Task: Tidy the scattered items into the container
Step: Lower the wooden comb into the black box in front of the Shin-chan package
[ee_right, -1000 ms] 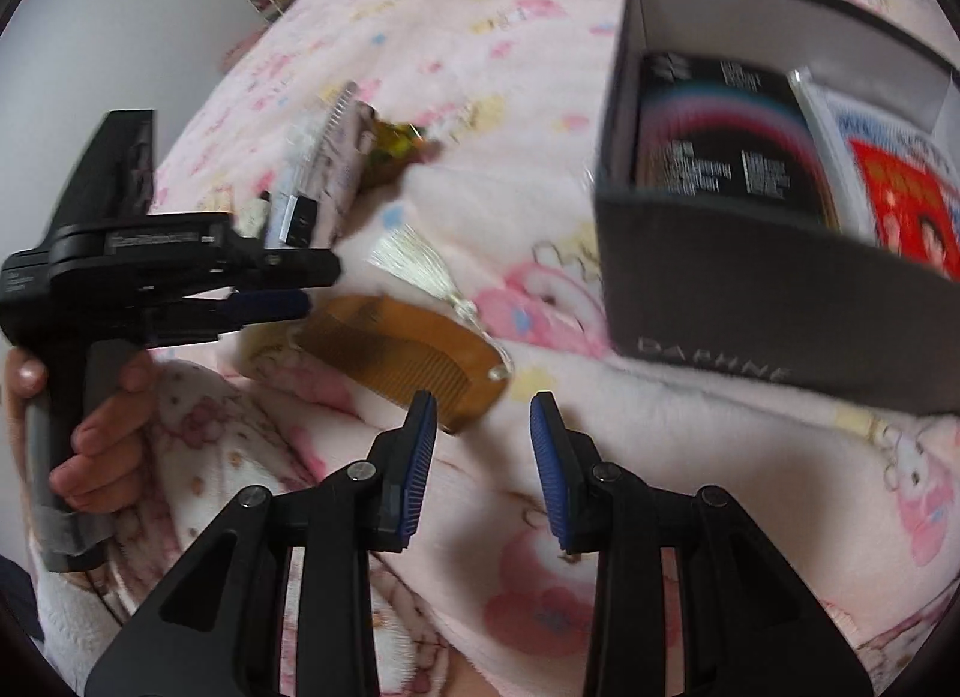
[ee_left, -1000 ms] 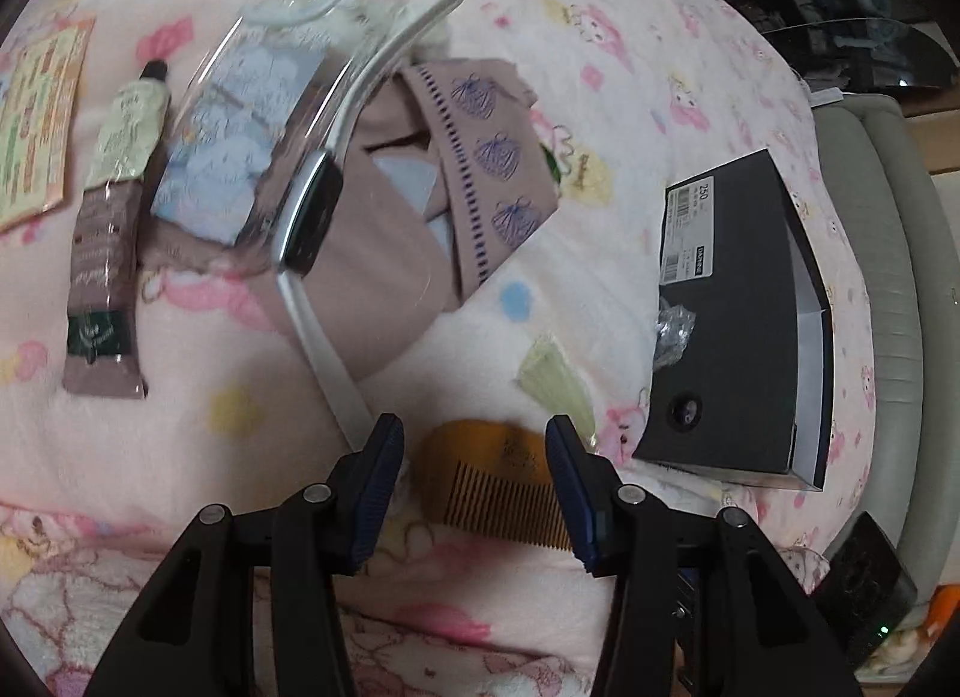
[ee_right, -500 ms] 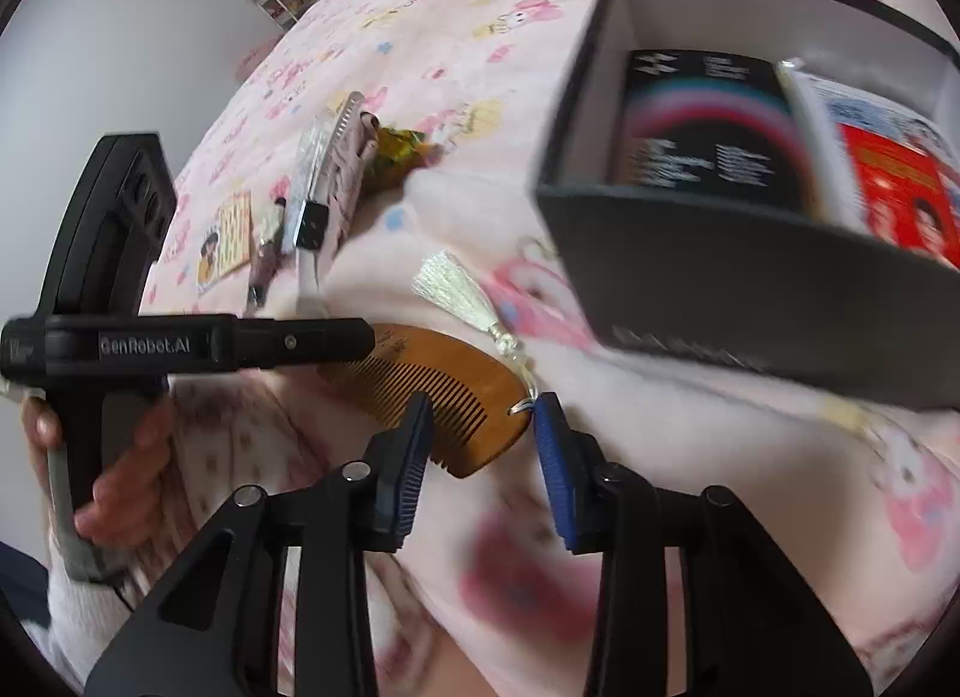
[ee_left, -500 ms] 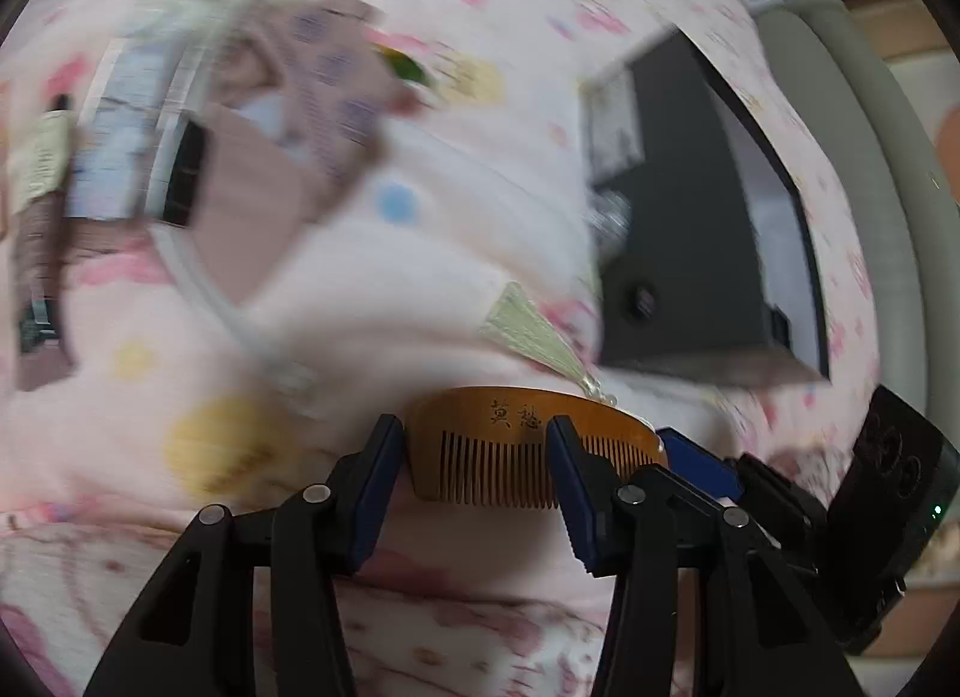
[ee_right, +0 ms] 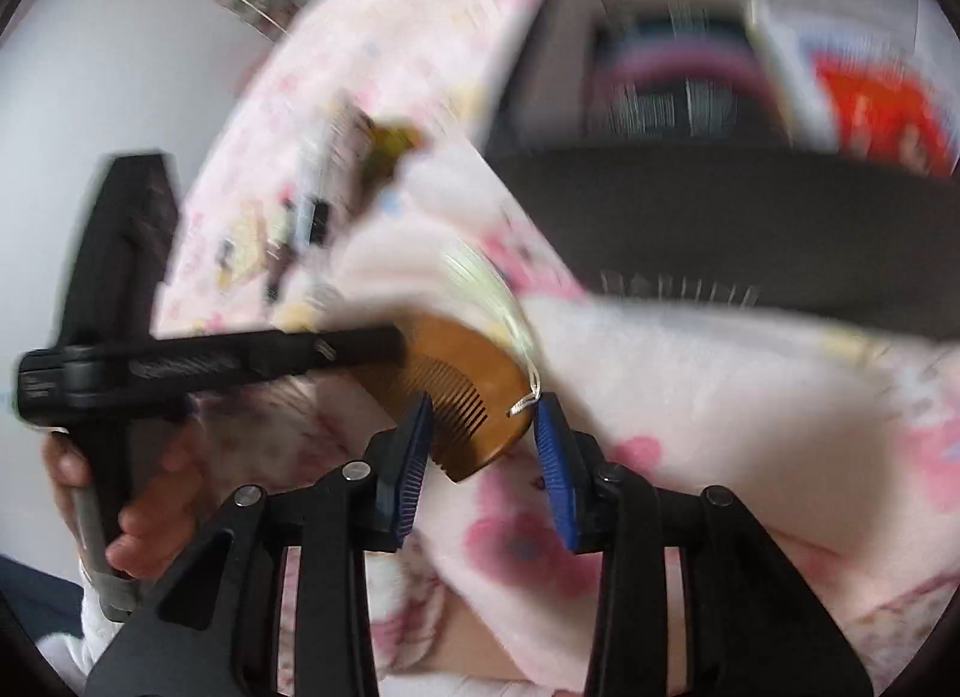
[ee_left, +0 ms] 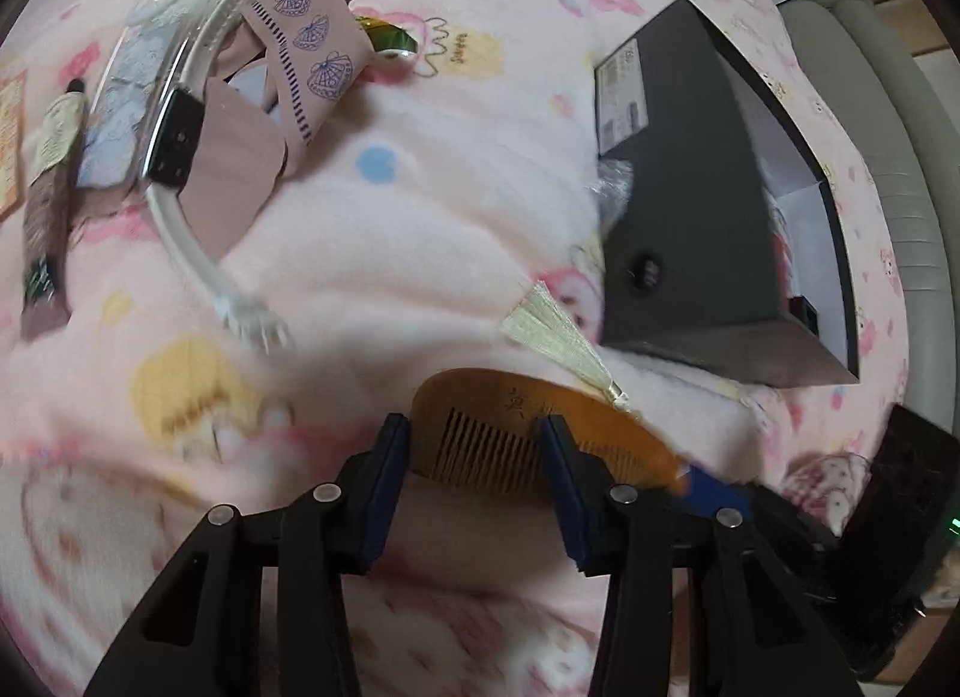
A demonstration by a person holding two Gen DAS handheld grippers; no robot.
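Closing left claw (ee_left: 474, 457) now straddles comb (ee_left: 480, 433).

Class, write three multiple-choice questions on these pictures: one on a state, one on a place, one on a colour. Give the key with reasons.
1. The dark box is: A open, with things inside; B lidded; C upside down.
2. The wooden comb is: A in the box; B outside it, over the pink blanket; C under a cloth.
3. The comb's tassel is: A red; B cream; C black.

Key: A, since the right wrist view looks into the box and shows its contents; B, since the comb sits in front of the box wall; B, since the threads are pale cream.
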